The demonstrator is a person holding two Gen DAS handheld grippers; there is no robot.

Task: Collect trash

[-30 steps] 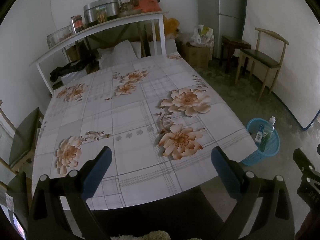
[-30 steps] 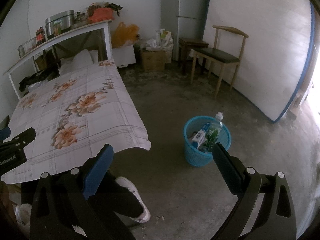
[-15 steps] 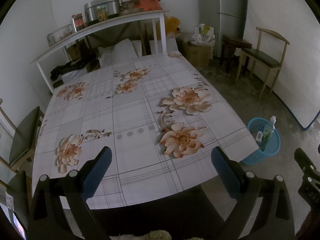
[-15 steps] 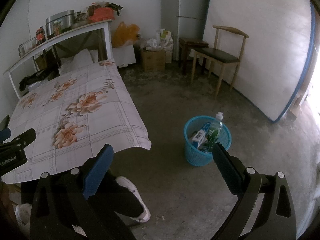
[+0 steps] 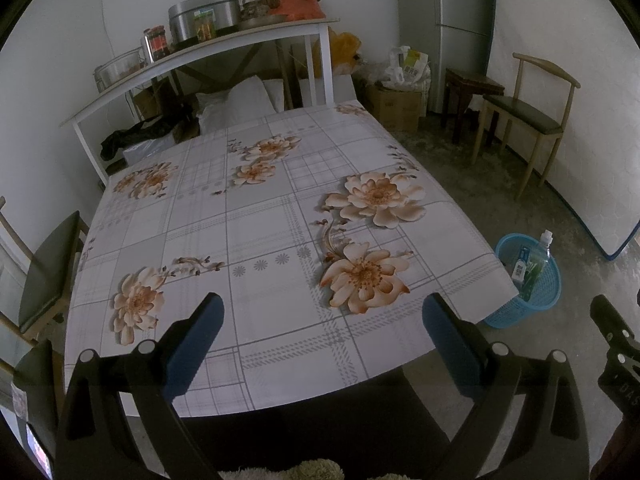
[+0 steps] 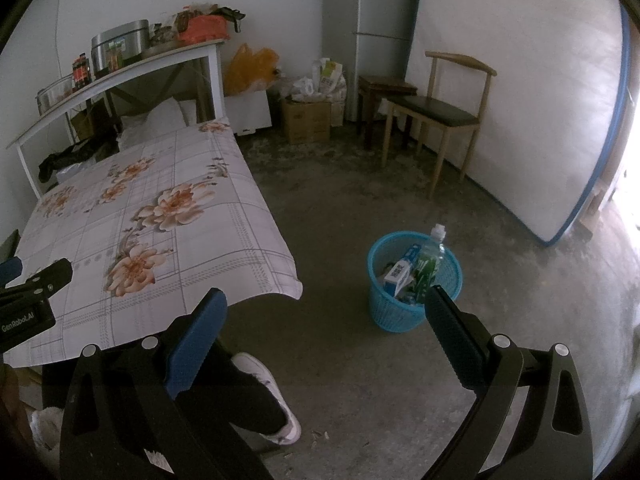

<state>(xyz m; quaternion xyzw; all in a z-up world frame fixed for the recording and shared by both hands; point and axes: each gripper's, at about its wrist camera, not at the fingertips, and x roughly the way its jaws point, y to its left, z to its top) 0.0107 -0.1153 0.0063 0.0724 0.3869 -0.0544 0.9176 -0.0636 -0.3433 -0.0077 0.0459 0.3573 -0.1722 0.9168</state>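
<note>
Beside the bench's (image 5: 280,220) right front corner, a blue plastic mesh basket (image 6: 416,304) holds a green bottle (image 6: 430,260). Left hand-held gripper (image 5: 320,316) and right hand-held gripper (image 6: 326,312) gape wide, empty.

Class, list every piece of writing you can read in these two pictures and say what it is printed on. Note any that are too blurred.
"GenRobot.AI": on the body of the left gripper, seen by the right camera.
"DAS", cut off at the frame edge: on the right gripper, in the left view.
Carton and bottle labels in the blue basket: too blurred.
Jar labels on the shelf: too small.
</note>
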